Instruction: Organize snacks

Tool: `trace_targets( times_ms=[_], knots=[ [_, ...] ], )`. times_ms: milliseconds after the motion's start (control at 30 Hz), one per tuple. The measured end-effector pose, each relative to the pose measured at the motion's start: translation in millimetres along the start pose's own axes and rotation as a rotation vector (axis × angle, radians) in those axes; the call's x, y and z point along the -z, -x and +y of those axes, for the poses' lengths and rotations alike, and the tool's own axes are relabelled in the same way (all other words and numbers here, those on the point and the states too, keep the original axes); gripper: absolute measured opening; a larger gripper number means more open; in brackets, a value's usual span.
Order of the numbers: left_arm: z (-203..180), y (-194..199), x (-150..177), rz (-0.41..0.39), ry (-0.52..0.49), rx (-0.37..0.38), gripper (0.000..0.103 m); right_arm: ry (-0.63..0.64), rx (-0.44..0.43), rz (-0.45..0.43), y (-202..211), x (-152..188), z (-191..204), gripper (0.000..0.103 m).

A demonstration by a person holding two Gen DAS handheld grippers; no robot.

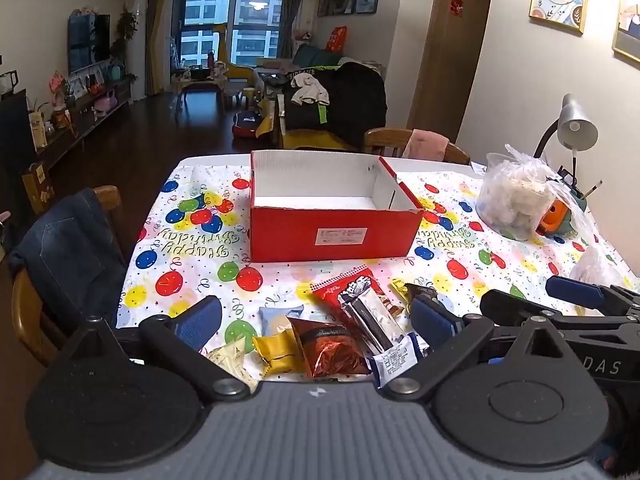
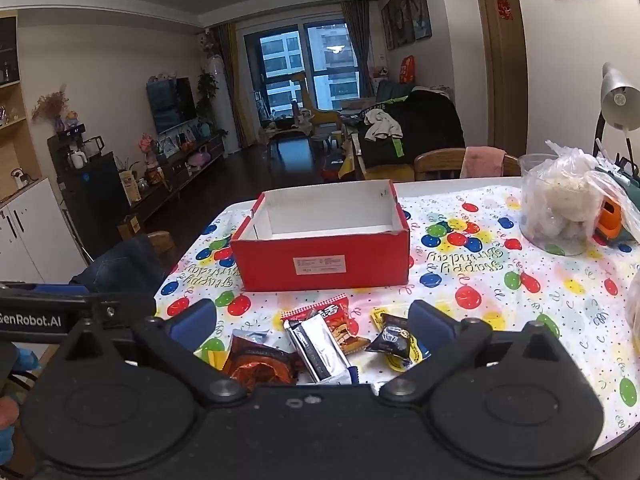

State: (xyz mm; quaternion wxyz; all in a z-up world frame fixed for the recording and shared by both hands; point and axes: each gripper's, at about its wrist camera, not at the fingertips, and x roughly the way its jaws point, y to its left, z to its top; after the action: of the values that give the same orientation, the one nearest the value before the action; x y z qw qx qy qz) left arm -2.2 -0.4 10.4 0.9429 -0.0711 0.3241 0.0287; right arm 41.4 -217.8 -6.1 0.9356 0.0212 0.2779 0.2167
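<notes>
left hand-held gripper (image 1: 316, 320) wide, level over snacks (image 1: 340, 332) | right hand-held gripper (image 2: 314, 326) wide, alongside

A desk lamp (image 1: 576, 126) stands behind a plastic bag (image 1: 516, 196) of, apparently, white buns.

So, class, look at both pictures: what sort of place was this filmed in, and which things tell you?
Most likely a family flat's open living and dining room. A dining table with a birthday tablecloth stands near a television on a low cabinet, with a sofa by the big window.
</notes>
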Motion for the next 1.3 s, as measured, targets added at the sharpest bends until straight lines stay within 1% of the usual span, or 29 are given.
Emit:
trace_targets(
  times_ms=[200,700,1300],
  knots=[
    [4.1,-0.4,-0.5,0.008,0.011,0.008,0.101,-0.001,-0.005,0.004,-0.5,-1.1,-1.2,0.1],
    [5.4,-2.7,1.7,0.015,0.013,0.011,0.101,-0.009,-0.015,0.007,1.2,1.0,2.8,0.1],
    [4.3,-1.8,7.9,0.04,0.026,0.018,0.101,-0.003,-0.006,0.011,3.6,3.1,3.2,0.101]
  ],
)
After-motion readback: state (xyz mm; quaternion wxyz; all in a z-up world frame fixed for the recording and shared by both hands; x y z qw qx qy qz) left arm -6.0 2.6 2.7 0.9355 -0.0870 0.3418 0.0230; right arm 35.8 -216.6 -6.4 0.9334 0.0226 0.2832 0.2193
